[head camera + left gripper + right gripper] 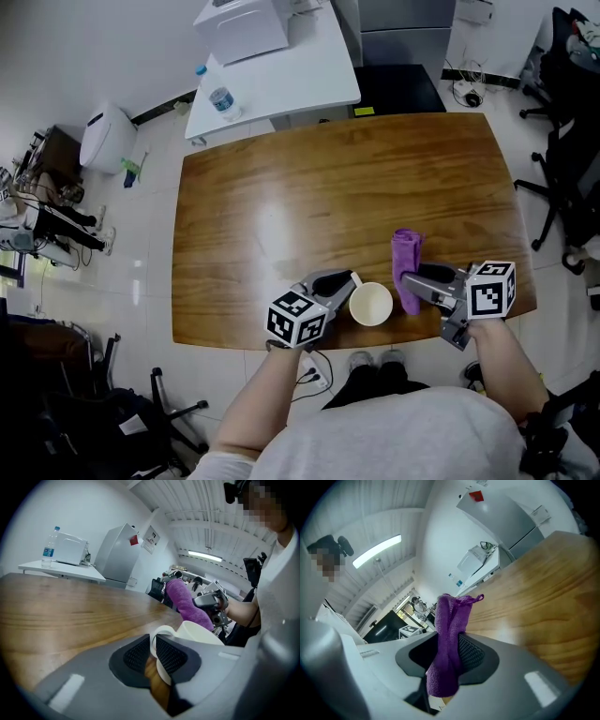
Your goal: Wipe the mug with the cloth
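Grey left claw point(153, 645), black textured pads point(171, 656)

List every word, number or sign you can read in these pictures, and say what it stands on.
Nothing can be read clearly.
Label on the water bottle: too small.
Print on the wall notice: blurred.
Both marker cubes: square patterns only, no words.

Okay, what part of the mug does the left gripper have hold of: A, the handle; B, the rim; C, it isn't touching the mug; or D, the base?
A: in the left gripper view, the left gripper has its pads pressed on the loop handle of the white mug.
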